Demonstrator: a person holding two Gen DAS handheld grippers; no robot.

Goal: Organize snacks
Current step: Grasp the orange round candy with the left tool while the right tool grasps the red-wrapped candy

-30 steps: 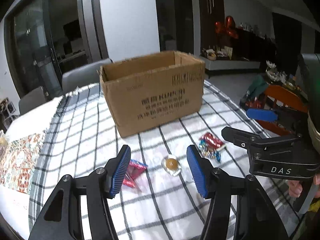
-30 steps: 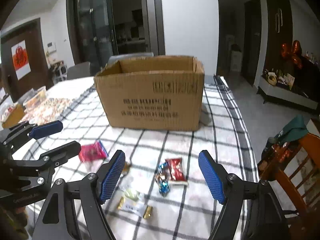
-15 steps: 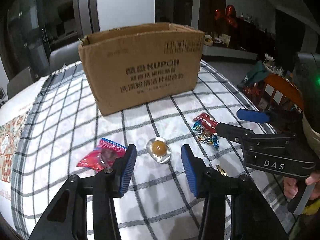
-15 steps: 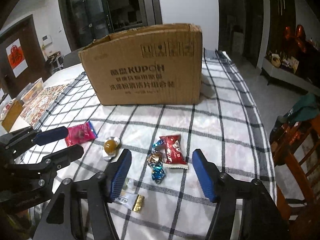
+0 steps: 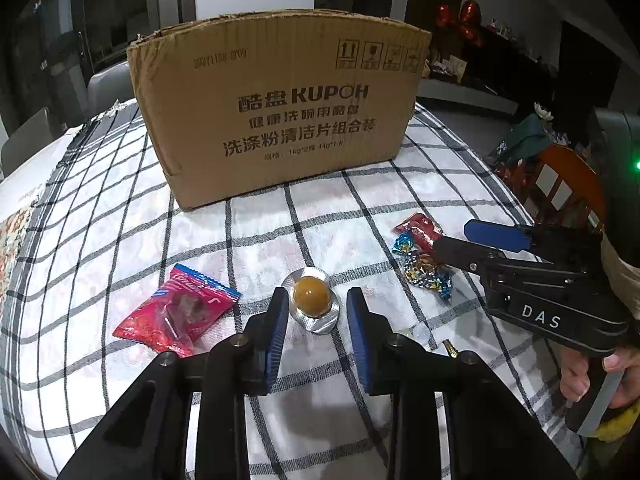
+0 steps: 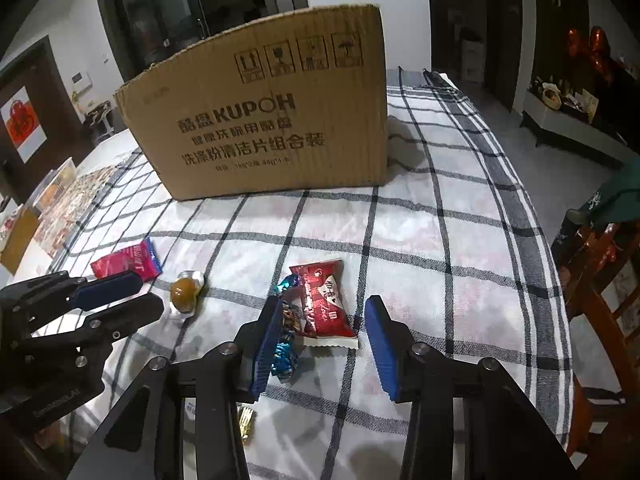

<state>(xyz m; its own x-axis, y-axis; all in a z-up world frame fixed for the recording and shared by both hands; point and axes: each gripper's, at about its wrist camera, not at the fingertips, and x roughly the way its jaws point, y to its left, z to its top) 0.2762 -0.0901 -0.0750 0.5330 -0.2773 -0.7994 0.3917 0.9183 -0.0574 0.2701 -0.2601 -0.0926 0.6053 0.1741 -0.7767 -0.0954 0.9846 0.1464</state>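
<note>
A: My left claw (image 5: 316, 316) is closing, its blue pads on either side of the foil-cupped amber jelly (image 5: 311, 297), which sits right between the tips. The pads have not pressed on it; there is a gap on each side.

B: And the right one?

A: My right claw (image 6: 324, 330) is closing too, wider apart. The red candy packet (image 6: 326, 300) lies between its jaws, nearer the left pad, untouched. The twisted blue and gold foil sweets (image 6: 285, 354) lie against and partly behind that left pad; I cannot tell whether it touches them.

B: What else is near?

A: Just left of my left claw lies a pink snack pouch (image 5: 176, 312) on the checked tablecloth (image 5: 340, 208). A small gold-wrapped piece (image 6: 246, 420) shows under my right claw, near its base.

B: Where is the box?

A: The cardboard box (image 5: 276, 108) stands straight ahead of both claws, well beyond the snacks, its printed side facing me. My fingers (image 5: 576, 372) wrap the right claw's handle at the far right of the left view.
</note>
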